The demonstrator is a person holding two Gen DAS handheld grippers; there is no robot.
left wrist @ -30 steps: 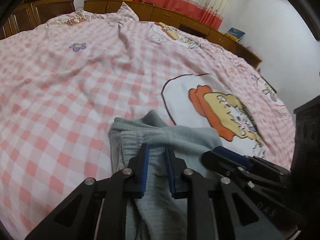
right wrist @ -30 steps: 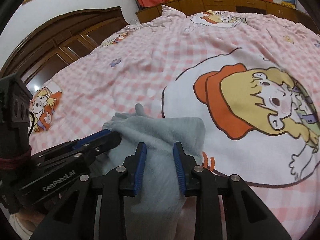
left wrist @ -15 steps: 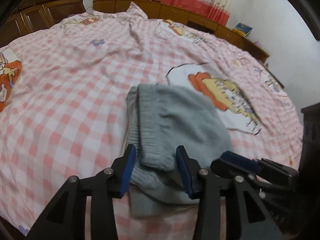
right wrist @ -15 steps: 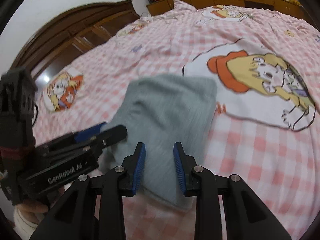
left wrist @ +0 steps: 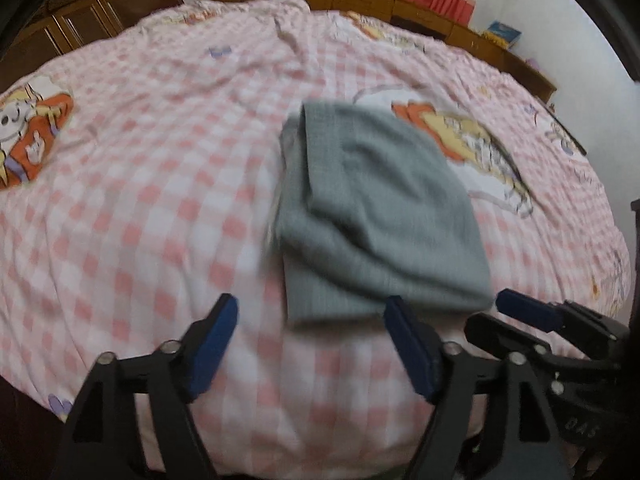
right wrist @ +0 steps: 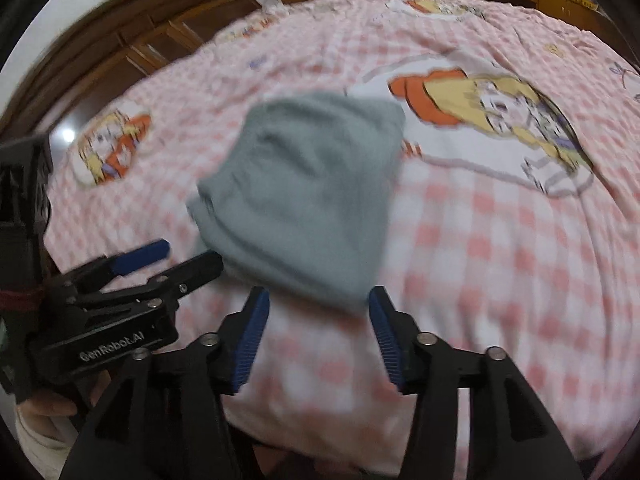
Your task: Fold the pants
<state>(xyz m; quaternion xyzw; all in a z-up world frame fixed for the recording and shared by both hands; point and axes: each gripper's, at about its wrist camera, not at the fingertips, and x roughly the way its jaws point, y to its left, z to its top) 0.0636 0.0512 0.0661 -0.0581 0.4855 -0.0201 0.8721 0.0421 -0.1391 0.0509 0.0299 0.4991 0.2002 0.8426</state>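
The grey pants [left wrist: 372, 208] lie folded into a thick rectangle on the pink checked bedspread [left wrist: 152, 208]; the same bundle [right wrist: 308, 200] fills the middle of the right wrist view. My left gripper [left wrist: 310, 340] is open, just short of the bundle's near edge, nothing between its blue pads. My right gripper [right wrist: 318, 338] is also open, hovering at the near edge of the pants without touching. Each gripper shows in the other's view: the right one [left wrist: 520, 316] at lower right, the left one [right wrist: 160, 258] at lower left.
The bedspread carries cartoon prints: one [left wrist: 460, 140] right of the pants, another [left wrist: 28, 136] at far left. A dark wooden wardrobe [right wrist: 132, 48] stands left of the bed. A wooden ledge [left wrist: 400, 0] and red curtains run behind it. A hand [right wrist: 44, 412] holds the left gripper.
Both grippers opened and let go of the pants, then pulled back toward the bed's near edge. The folded pants now lie free on the bedspread.
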